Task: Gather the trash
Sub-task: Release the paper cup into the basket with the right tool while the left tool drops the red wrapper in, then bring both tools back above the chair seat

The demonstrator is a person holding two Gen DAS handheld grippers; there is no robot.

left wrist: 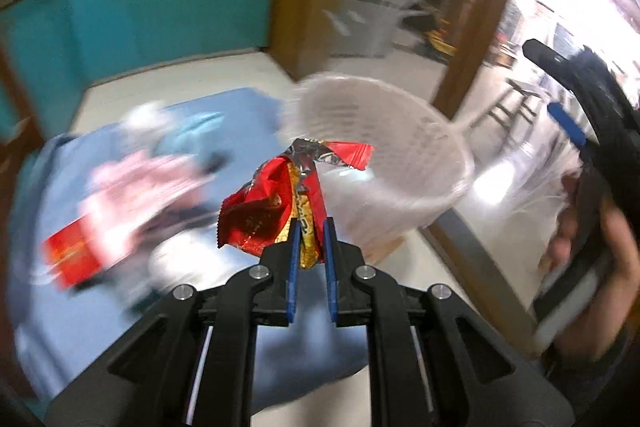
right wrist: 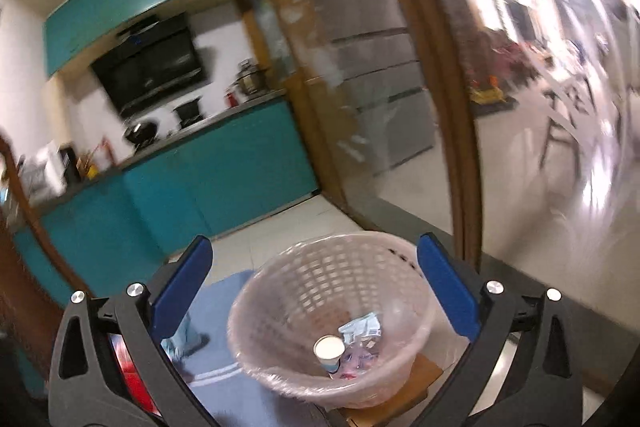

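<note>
L gripper (left wrist: 312, 231) clamped on wrapper (left wrist: 276, 215), near end. Foil: light, crinkly, slippery; pinch mid-fold. R gripper (right wrist: 312, 287) jaws wide apart, empty, basket (right wrist: 280, 291) ahead.

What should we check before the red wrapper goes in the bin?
1. Left gripper shut on wrapper: ok.
2. Wrapper near basket, over its rim: cannot tell, blurry.
3. Basket open, with room: ok; only a cup and scraps inside.
4. Right gripper open, holding nothing: ok.
5. More trash left on blue cloth: not ok, red packet remains.
</note>
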